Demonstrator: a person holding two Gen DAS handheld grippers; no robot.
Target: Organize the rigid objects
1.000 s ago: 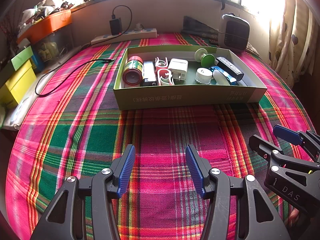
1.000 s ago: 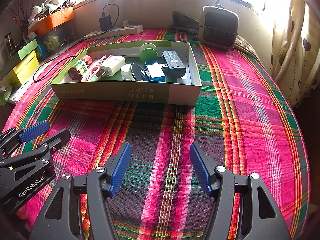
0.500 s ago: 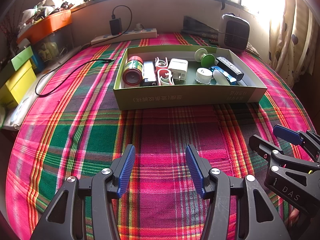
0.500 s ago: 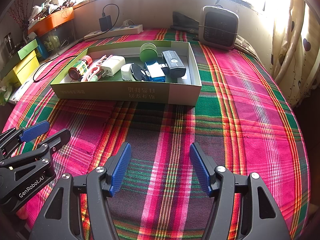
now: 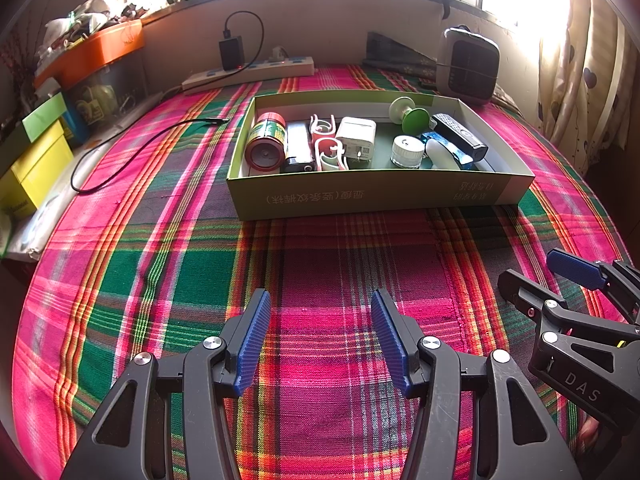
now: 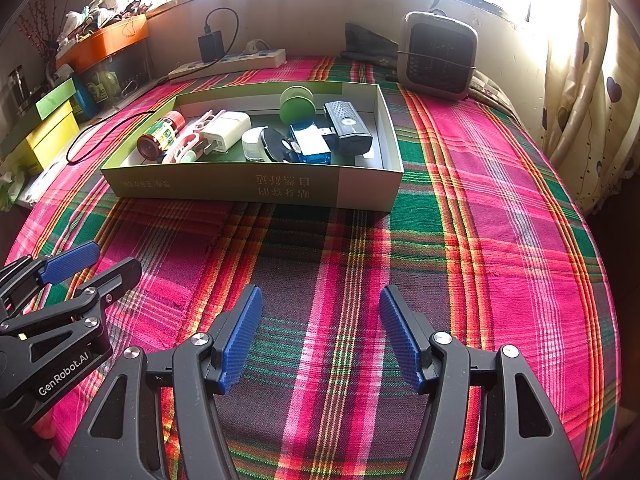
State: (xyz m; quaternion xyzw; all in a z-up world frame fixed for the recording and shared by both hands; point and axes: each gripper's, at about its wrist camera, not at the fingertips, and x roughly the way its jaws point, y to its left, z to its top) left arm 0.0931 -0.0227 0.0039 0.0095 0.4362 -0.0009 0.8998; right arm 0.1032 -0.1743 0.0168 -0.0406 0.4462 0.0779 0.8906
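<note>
Hovering side by side over the plaid cloth (image 5: 160,264), the left gripper (image 5: 320,336) and right gripper (image 6: 320,332) hold nothing, jaws spread apart. Rigid items such as the red-capped jar (image 5: 266,142) lie grouped in the green box (image 5: 360,196), well ahead, apparently sorted.

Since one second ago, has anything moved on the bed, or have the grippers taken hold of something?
Nothing has visibly changed. The left gripper and the right gripper still hover open and empty above the plaid cloth, and the things in the green box lie as before.
</note>
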